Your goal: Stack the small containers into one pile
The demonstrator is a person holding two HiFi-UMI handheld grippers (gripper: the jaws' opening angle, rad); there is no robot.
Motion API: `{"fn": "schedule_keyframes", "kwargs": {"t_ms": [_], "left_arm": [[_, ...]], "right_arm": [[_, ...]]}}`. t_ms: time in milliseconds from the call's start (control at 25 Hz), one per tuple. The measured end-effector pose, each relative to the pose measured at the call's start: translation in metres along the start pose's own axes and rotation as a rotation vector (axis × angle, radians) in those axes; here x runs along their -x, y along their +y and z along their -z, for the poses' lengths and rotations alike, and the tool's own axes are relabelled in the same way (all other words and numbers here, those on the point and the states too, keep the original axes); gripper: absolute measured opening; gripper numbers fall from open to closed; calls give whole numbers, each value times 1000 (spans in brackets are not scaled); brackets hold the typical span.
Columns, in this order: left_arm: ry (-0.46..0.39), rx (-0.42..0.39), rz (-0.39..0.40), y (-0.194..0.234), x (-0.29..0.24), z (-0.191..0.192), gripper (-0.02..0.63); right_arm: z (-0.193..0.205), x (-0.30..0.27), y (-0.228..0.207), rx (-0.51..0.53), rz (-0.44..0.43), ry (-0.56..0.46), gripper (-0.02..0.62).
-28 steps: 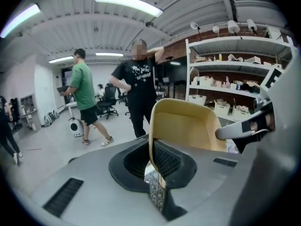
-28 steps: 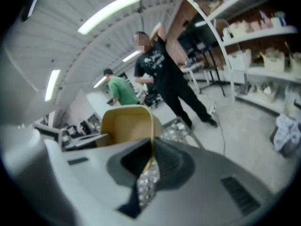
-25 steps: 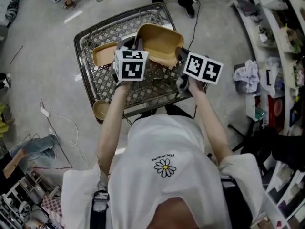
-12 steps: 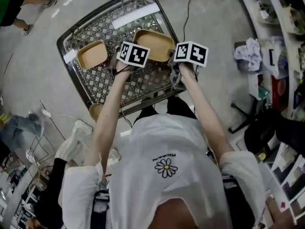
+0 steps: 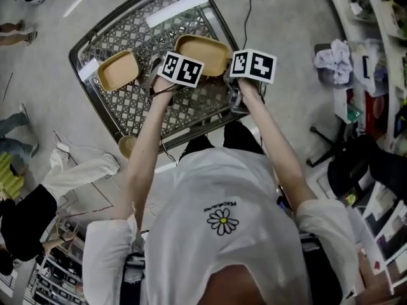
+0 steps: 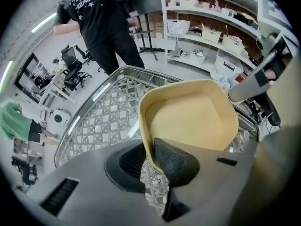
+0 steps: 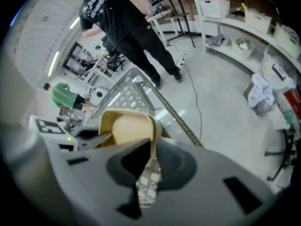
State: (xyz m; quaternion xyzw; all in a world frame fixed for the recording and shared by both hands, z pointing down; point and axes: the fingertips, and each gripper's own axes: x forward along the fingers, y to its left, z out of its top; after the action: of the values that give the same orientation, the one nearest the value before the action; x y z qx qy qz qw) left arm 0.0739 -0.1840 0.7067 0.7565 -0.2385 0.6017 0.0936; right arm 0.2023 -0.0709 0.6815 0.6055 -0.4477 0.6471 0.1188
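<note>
1 shallow tan tray [image 5: 203, 48]: right claw [image 7: 150, 160] clamps its rim, left claw [image 6: 151, 150] just opening around it.

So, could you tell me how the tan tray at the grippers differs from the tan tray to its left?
The big tray is clearly larger than the small tray. The big tray's rim sits between the jaws of both grippers: the right gripper is shut on it, the left gripper has just been opening its jaws. The small tray lies untouched on the mesh table. Both are tan, shallow, empty, with rounded corners.
</note>
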Motion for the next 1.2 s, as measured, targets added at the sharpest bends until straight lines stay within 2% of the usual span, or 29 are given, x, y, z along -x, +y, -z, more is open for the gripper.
{"fn": "schedule_keyframes", "kwargs": {"t_ms": [80,120,160,320,600,680,800,880,1000,1120,1200], "left_arm": [[-13,1,-9,2,-1,1,100],[-17,5,-2,2,-2,2,140],[-16,11,14,0,-4,3,184],[-6,52,76,-7,-5,7,248],[-36,87,91,-7,3,2,275],[-46,123,109,-7,7,1,279],[-82,221,157,-5,21,-6,279],[-134,265,146,7,39,-13,279],[-269,327,101,31,85,-33,279],[-453,419,115,43,144,-58,278],[-603,439,74,54,192,-70,272]], "right_arm": [[-3,3,-4,15,12,-25,46],[-3,4,-6,17,11,-35,46],[-3,5,-7,16,8,-41,46],[0,5,-12,0,-1,-41,46],[-3,7,-9,26,-12,-61,64],[-6,10,-4,37,-21,-71,101],[-10,19,7,59,-38,-96,109],[-14,30,18,86,-49,-136,109],[-31,61,45,164,-71,-261,109],[-53,107,90,275,-133,-435,104],[-63,143,127,365,-200,-563,88]]}}
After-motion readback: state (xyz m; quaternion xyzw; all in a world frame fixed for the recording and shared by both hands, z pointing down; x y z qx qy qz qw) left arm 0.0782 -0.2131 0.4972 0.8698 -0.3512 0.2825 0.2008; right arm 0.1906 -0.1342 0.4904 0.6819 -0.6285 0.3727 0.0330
